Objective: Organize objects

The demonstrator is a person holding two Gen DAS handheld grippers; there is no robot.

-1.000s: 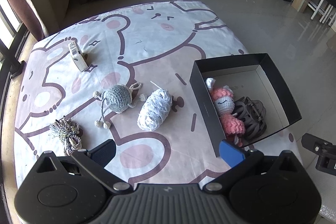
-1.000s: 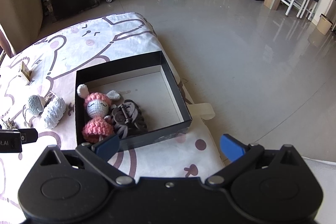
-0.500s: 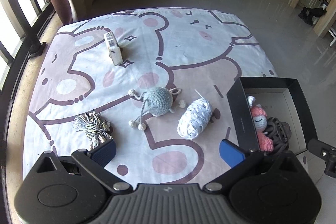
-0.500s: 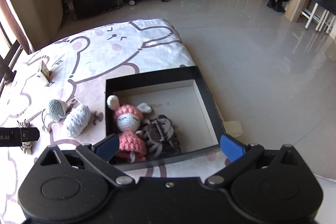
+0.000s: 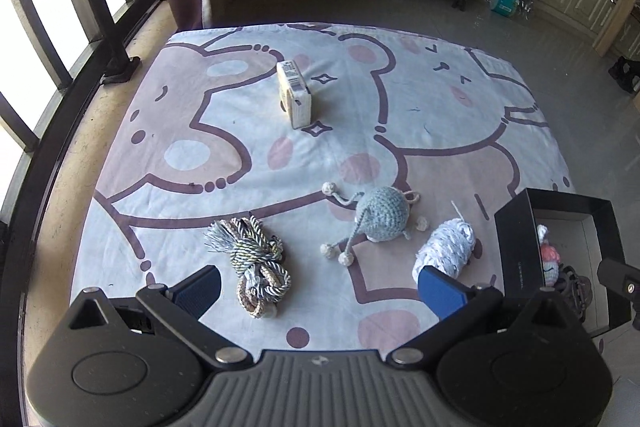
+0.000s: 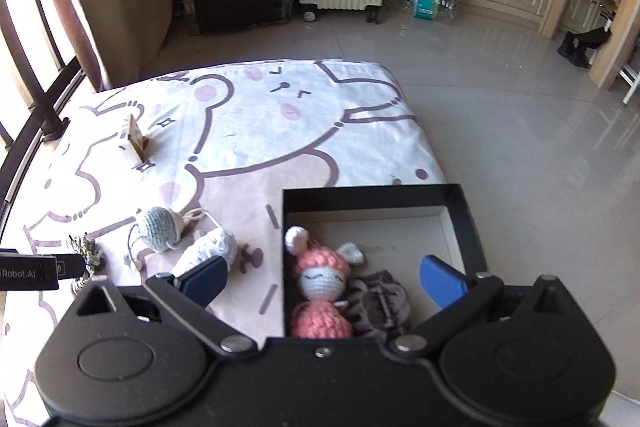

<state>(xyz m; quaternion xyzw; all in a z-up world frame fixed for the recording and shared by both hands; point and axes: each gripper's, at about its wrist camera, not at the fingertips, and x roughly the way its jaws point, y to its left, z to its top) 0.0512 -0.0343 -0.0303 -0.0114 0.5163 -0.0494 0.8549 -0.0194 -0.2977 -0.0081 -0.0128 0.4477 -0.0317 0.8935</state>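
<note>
My left hand-held gripper (image 5: 318,283) hangs open and empty above the twisted cord bundle (image 5: 256,261), likely my next pick. My right hand-held gripper (image 6: 322,277), also open and empty, hovers over the black box (image 6: 468,223), where the pink crochet doll (image 6: 320,285) already lies; the blue crochet toy (image 5: 382,214) and white yarn skein (image 5: 446,251) wait on the bear-print bed (image 5: 248,147).

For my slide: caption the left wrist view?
Open left gripper above rope bundle, blue crochet toy and white yarn.

On the sheet (image 5: 248,131) a small carton (image 5: 294,95) stood at the far side. Nearer lay a rope bundle (image 5: 256,263), with a crocheted ball (image 5: 382,213) to its right and a yarn skein (image 5: 446,251) right again. At the sheet's right edge sat a box (image 6: 468,223), holding a doll (image 6: 320,283) with a mesh pouch (image 6: 380,303) beside it.
</note>
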